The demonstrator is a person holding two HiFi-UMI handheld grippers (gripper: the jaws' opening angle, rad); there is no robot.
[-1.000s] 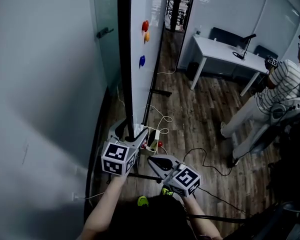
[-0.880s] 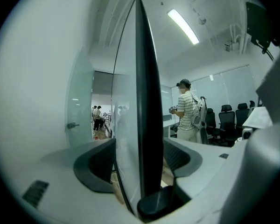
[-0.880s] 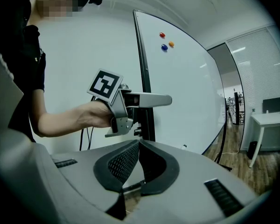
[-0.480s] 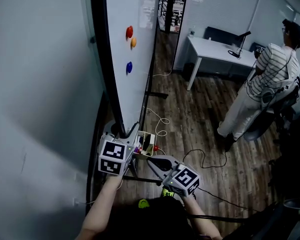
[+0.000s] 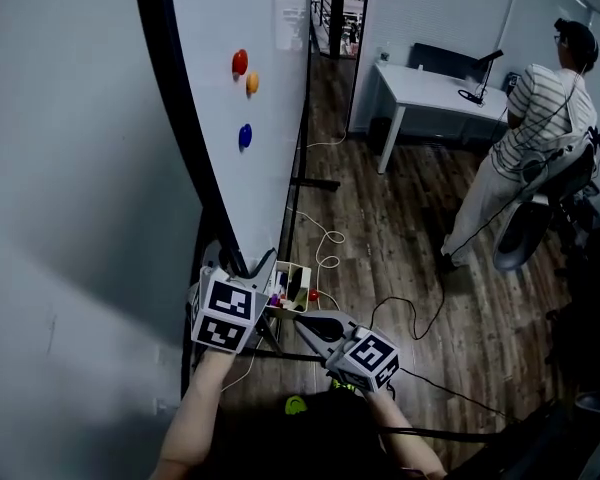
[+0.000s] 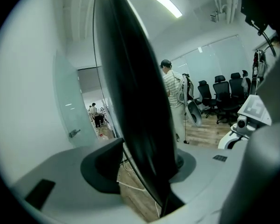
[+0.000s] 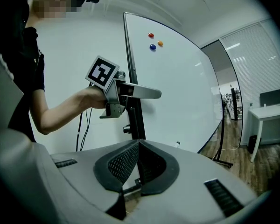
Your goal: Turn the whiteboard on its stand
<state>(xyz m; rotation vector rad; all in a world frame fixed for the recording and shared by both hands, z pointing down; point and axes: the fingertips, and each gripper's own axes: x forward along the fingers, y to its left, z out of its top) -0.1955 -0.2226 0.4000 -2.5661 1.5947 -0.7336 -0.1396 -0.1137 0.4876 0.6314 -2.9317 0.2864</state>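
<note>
At seven o'clock in the head view, left gripper (image 5: 248, 268): jaws just been closing, now clamped on the black side edge of the whiteboard (image 5: 270, 138), the dark frame running between the pads. From there up toward twelve o'clock, the board's white face, dotted with red magnet (image 5: 240, 62), orange magnet (image 5: 252, 82) and blue magnet (image 5: 245, 135). At six o'clock, right gripper (image 5: 305, 320): jaws pressed together on nothing, just beside the board. At two o'clock, white desk (image 5: 430, 86); at three, a standing person (image 5: 530, 138) in stripes.
</note>
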